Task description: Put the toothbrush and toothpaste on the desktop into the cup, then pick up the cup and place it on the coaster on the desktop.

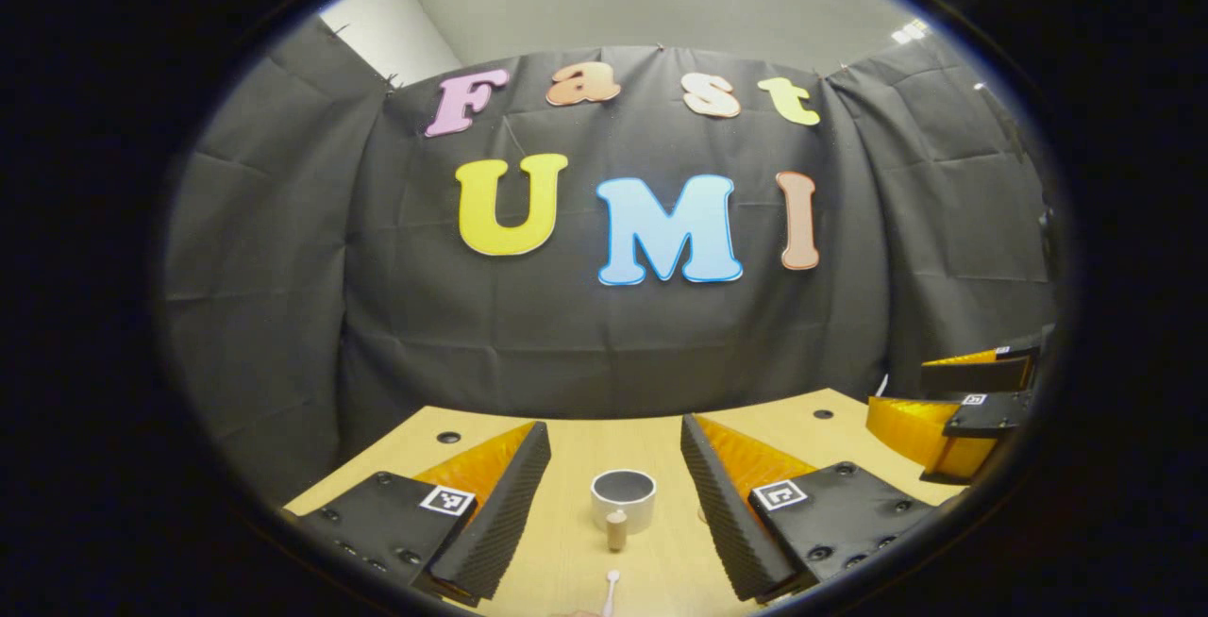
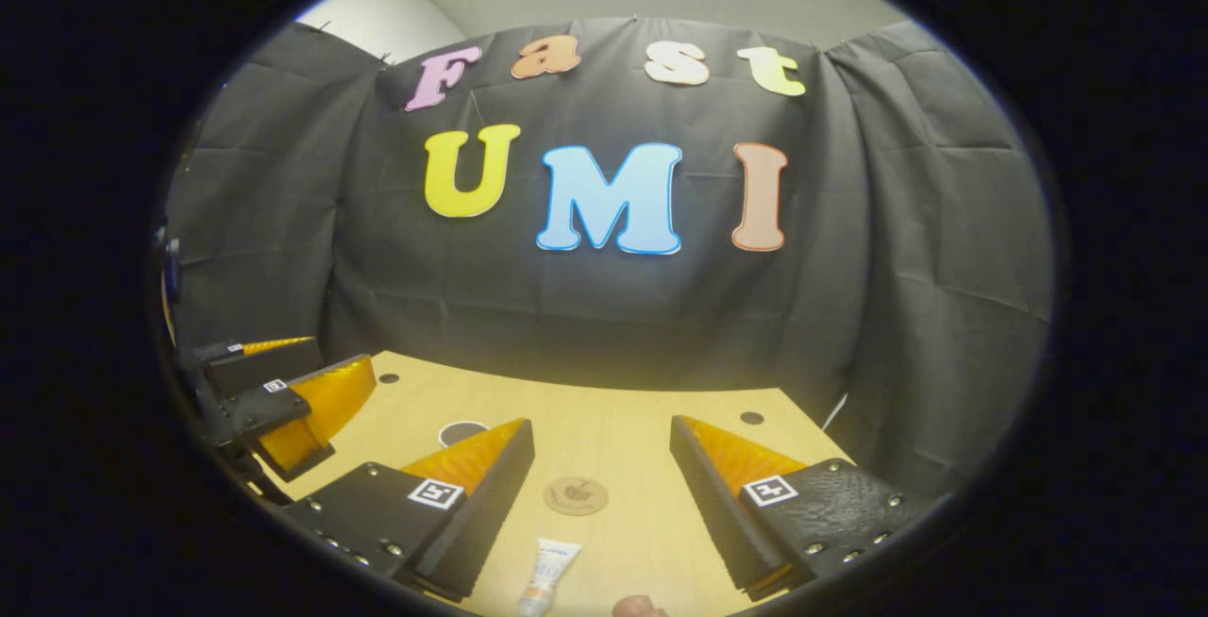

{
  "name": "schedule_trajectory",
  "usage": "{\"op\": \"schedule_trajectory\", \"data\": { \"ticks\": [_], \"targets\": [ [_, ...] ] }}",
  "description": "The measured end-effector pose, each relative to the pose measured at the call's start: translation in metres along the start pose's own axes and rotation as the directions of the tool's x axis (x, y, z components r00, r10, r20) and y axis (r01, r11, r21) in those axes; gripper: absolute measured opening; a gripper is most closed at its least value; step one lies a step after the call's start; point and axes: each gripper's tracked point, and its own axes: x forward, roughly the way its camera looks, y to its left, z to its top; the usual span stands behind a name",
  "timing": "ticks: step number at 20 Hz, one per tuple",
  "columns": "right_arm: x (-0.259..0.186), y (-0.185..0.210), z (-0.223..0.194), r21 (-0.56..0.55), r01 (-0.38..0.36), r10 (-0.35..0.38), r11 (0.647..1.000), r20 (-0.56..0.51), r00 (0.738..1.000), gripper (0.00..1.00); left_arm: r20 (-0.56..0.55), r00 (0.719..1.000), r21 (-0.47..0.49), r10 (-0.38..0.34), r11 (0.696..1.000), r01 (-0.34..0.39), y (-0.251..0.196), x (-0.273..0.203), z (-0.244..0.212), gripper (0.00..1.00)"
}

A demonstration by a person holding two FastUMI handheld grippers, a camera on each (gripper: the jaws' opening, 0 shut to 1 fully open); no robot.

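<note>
In the left gripper view a white cup (image 1: 623, 500) with a grey inside stands upright on the wooden desktop (image 1: 566, 560), straight ahead between my fingers. A short beige piece (image 1: 616, 530) sits right in front of it, and nearer me lies the white toothbrush (image 1: 612, 587). My left gripper (image 1: 613, 425) is open above the desk. In the right gripper view the round brown coaster (image 2: 576, 495) lies ahead between the fingers, and the white toothpaste tube (image 2: 547, 575) lies nearer me. My right gripper (image 2: 600, 424) is open with nothing in it. The cup (image 2: 461, 431) peeks out behind its left finger.
Each gripper shows in the other's view, hovering over the desk side: the right gripper (image 1: 897, 389) at the far right, the left gripper (image 2: 330, 367) at the far left. Black cloth closes off the desk's far edge. Small dark holes (image 2: 751, 418) mark the desk's back corners.
</note>
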Motion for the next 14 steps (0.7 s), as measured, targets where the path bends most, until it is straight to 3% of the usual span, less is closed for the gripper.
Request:
{"op": "schedule_trajectory", "data": {
  "ticks": [4, 9, 10, 14],
  "targets": [
    [0.005, 0.007, -0.017, -0.006, -0.019, 0.019, 1.0, -0.065, 0.998, 0.92, -0.116, 0.993, -0.026, -0.011, 1.0, 0.008, 0.0, 0.0, -0.025, 0.99],
    [0.014, 0.021, -0.058, -0.004, -0.061, 0.059, 0.998, -0.217, 0.974, 0.92, -0.301, 0.953, -0.026, -0.027, 0.999, 0.02, -0.003, 0.002, -0.086, 0.99],
    [0.016, 0.022, -0.068, -0.008, -0.062, 0.058, 0.998, -0.255, 0.965, 0.92, -0.32, 0.947, -0.031, -0.033, 0.999, 0.025, -0.003, 0.003, -0.093, 0.92],
    [0.022, 0.026, -0.103, 0.0, -0.075, 0.07, 0.997, -0.387, 0.92, 0.92, -0.42, 0.906, -0.051, -0.051, 0.998, 0.033, -0.007, 0.009, -0.125, 0.92]
  ]
}}
